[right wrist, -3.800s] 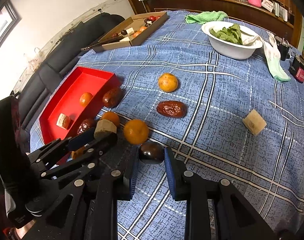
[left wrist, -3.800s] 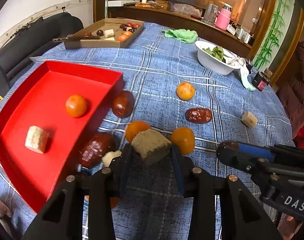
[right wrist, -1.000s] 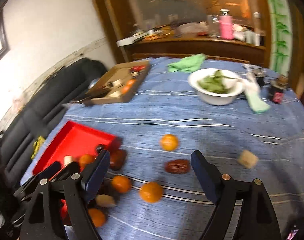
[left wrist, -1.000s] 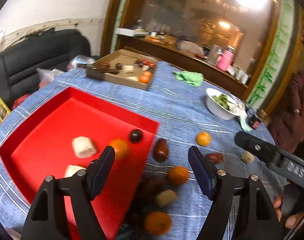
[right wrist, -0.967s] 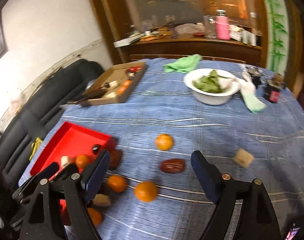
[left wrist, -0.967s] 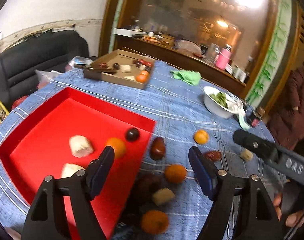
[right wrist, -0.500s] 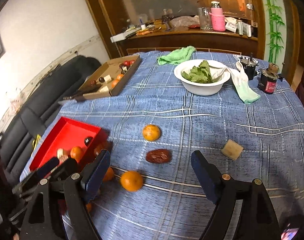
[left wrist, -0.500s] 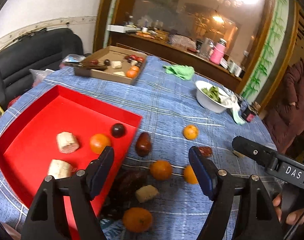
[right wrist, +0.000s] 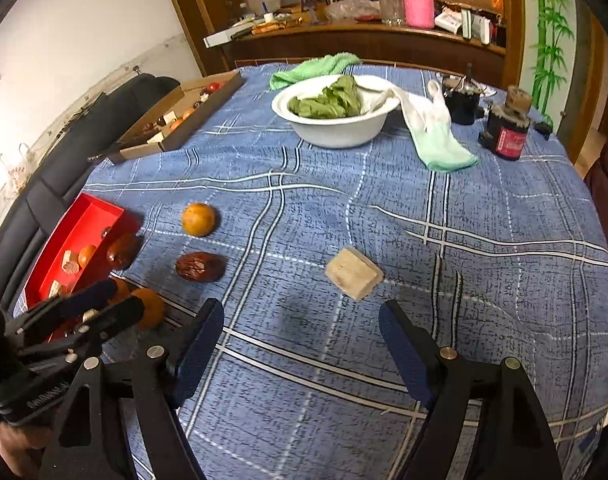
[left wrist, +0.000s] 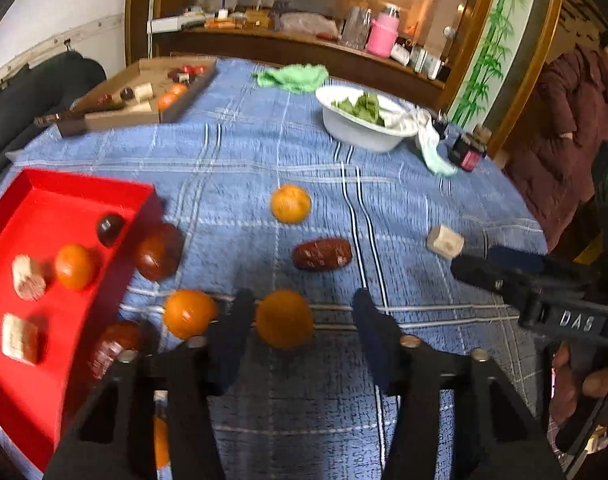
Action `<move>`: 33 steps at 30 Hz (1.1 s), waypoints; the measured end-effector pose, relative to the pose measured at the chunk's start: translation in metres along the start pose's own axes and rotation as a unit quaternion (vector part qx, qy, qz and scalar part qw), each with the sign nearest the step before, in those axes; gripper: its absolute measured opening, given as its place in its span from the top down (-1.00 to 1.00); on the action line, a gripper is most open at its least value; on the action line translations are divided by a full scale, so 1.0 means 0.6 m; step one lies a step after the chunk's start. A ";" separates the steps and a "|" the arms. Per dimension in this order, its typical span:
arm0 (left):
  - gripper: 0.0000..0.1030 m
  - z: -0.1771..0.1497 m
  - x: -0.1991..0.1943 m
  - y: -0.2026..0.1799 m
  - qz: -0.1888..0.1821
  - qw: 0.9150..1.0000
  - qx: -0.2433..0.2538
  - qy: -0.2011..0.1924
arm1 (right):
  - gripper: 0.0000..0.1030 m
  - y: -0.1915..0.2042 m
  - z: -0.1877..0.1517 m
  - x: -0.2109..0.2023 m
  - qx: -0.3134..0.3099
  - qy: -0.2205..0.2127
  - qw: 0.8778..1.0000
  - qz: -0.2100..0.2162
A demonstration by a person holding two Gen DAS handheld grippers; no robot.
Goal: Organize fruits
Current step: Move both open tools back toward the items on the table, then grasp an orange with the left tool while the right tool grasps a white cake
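The red tray (left wrist: 36, 196) at the left holds a tangerine (left wrist: 74, 266), a dark plum (left wrist: 110, 227) and two pale chunks (left wrist: 28, 282). My left gripper (left wrist: 300, 312) is open, low over the table, with a tangerine (left wrist: 285, 318) just in front of its jaws, nearer the left one. Another tangerine (left wrist: 189, 313), a dark date (left wrist: 322, 253) and a far tangerine (left wrist: 291, 203) lie on the cloth. My right gripper (right wrist: 300, 324) is open and empty, just short of a pale chunk (right wrist: 354, 273).
A white bowl of greens (right wrist: 332, 110), a green cloth (right wrist: 312, 66), a dark jar (right wrist: 506, 128) and a cardboard box of fruit (right wrist: 176, 120) stand at the far side. Two large brown fruits (left wrist: 158, 252) lie against the tray's right wall.
Both grippers have dropped lower and moved forward over the table. The left now has a tangerine before its jaws; the right has come up to the pale chunk. Both stay open.
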State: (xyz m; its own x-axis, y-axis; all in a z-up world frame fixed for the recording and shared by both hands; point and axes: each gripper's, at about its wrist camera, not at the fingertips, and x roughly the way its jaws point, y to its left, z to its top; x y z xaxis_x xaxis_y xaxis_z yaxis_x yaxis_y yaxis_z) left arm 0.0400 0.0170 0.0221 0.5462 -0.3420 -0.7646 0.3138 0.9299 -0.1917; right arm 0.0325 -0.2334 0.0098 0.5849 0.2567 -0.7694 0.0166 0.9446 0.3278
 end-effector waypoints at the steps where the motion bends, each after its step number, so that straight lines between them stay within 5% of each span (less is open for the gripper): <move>1: 0.15 -0.005 0.002 0.000 0.007 1.000 -0.005 0.000 | -0.54 -0.002 0.000 0.002 -0.002 0.002 1.000 0.001; 13: 0.27 -0.018 0.024 0.015 0.024 0.999 -0.040 0.021 | -0.12 -0.020 0.026 0.064 -0.030 0.039 0.998 -0.032; 17: 0.27 -0.016 0.036 0.019 0.026 0.998 -0.048 0.023 | 0.27 -0.020 0.028 0.077 -0.048 0.046 0.997 -0.049; 20: 0.40 -0.011 0.038 0.021 0.025 0.998 -0.053 0.023 | 0.27 -0.020 0.026 0.080 -0.056 0.047 0.996 -0.053; 33: 0.41 -0.016 0.009 0.037 0.029 0.996 -0.080 0.007 | 0.28 0.012 0.029 0.049 -0.052 0.032 0.998 -0.026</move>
State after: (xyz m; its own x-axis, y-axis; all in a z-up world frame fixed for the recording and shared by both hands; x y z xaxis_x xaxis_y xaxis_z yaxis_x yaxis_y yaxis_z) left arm 0.0422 0.0375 0.0078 0.5493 -0.2853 -0.7854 0.1530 0.9584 -0.2412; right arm 0.0639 -0.2227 -0.0010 0.5316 0.2162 -0.8189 -0.0408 0.9723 0.2302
